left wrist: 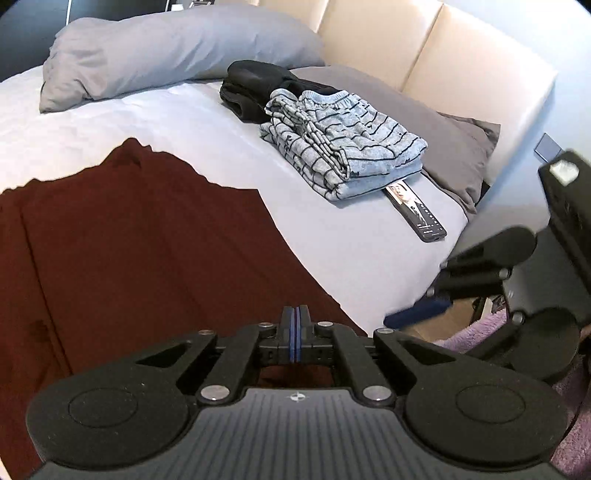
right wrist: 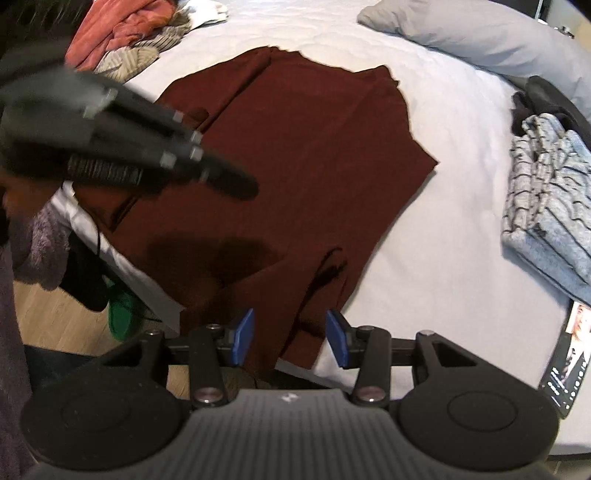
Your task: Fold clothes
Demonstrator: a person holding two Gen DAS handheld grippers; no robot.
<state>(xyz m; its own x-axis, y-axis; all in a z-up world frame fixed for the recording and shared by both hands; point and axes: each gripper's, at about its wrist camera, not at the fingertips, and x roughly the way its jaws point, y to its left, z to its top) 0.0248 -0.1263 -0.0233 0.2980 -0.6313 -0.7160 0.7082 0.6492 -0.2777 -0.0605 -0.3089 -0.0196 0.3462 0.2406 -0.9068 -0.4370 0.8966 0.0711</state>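
On the white bed sheet [left wrist: 155, 110], left wrist view: maroon garment [left wrist: 129, 240] spread flat, soft knit, far edge jagged, near part cut off by the frame and by the left gripper [left wrist: 294, 325]. Its blue pads are pressed together, jaws fully closed; whether any cloth is pinched between them cannot be told. Beyond lies a folded grey striped garment [left wrist: 343, 147], fleecy, stacked against a dark bundled garment [left wrist: 255, 88], shape unclear. A phone [left wrist: 417, 214] with lit screen sticks out from under the striped stack. Grey pillow [left wrist: 166, 48] sits at the back, smooth padded cream headboard [left wrist: 424, 48] behind. Blurred right gripper [left wrist: 417, 314] shows at the right edge.

Right wrist view: right gripper [right wrist: 290, 338] with jaws roughly half open, blue pads apart, nothing gripped; the maroon garment's [right wrist: 295, 155] near hem lies below, in the gap between the pads. Garment lies near the bed's edge, one part draping over. Left gripper [right wrist: 236, 184] blurred above it at left, details unreadable. Crumpled pile of orange and beige clothes [right wrist: 129, 33] top left, partly cut off. Striped garment [right wrist: 546, 192] and phone [right wrist: 569, 354] at right edge, both cropped. Wood floor [right wrist: 55, 314] and something green [right wrist: 122, 314] below the bed, unclear.
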